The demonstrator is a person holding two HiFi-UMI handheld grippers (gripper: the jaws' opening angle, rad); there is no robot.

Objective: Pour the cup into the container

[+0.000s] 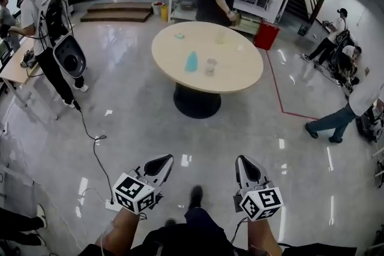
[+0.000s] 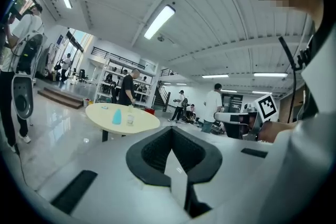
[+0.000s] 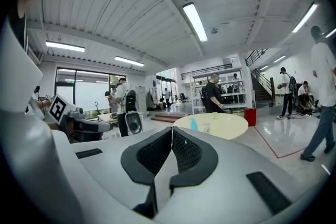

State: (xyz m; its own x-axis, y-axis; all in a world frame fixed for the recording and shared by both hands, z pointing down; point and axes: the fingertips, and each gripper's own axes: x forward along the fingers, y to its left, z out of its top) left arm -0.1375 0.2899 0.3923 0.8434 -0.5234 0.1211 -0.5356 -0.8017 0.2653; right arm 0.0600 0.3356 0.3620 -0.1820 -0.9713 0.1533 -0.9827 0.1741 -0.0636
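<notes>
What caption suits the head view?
Left gripper and right gripper, both shut and empty, point at a distant round table bearing a blue container and clear cup.

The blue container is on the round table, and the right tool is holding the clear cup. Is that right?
Not quite. The right tool holds nothing: the right gripper view shows its jaws shut together with nothing between them. The clear cup stands on the round table, beside the blue container, which is on the table as you said.
</notes>
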